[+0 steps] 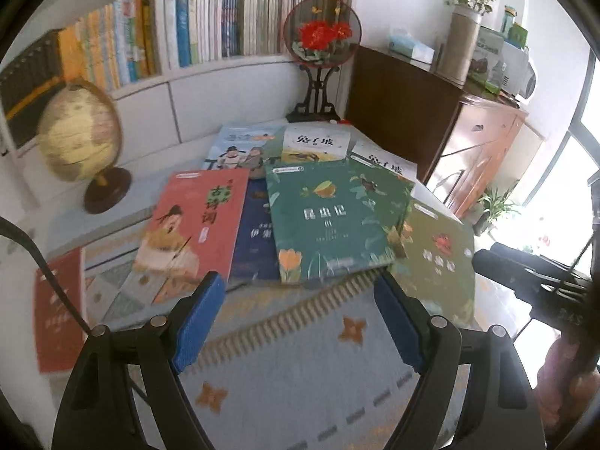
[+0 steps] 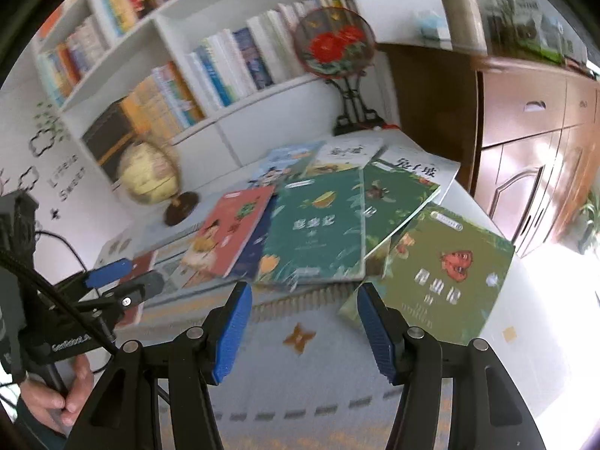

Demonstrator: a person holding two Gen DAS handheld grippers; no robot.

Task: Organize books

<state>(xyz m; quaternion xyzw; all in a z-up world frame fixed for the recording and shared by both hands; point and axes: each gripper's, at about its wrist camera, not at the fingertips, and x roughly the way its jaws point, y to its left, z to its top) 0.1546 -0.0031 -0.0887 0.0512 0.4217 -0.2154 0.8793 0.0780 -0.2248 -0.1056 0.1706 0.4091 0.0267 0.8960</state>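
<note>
Books lie fanned and overlapping at frame centre on the desk [image 1: 300,393], covers up. The dark green book [image 1: 330,225] is on top in the middle, with an orange tulip at its lower left corner. The olive green book [image 1: 435,262], bearing a red insect, lies at right, partly under it. The salmon book [image 1: 191,228], with a figure in a yellow robe, lies at left. A navy book [image 1: 255,240] shows between the salmon and dark green ones. 3 paler books lie behind, toward the wall. 1 red book [image 1: 56,311] lies apart at far left.

Desk covered by a pale blue cloth with orange star motifs and a fringe band. White bookshelf [image 1: 225,71] fills the upper left, packed with upright books. Brown wooden cabinet [image 1: 480,142] at upper right. Globe [image 1: 80,138] at left; round fan on a stand [image 1: 318,33] at top centre.

Long axes run from lower frame to upper frame, splaying outward like a fan; titles read upright toward the camera.

Left gripper [image 1: 300,296]: released, blue pads well apart, nothing between. Right gripper [image 2: 303,307]: released, nothing between, olive book's corner just beside its right pad.
</note>
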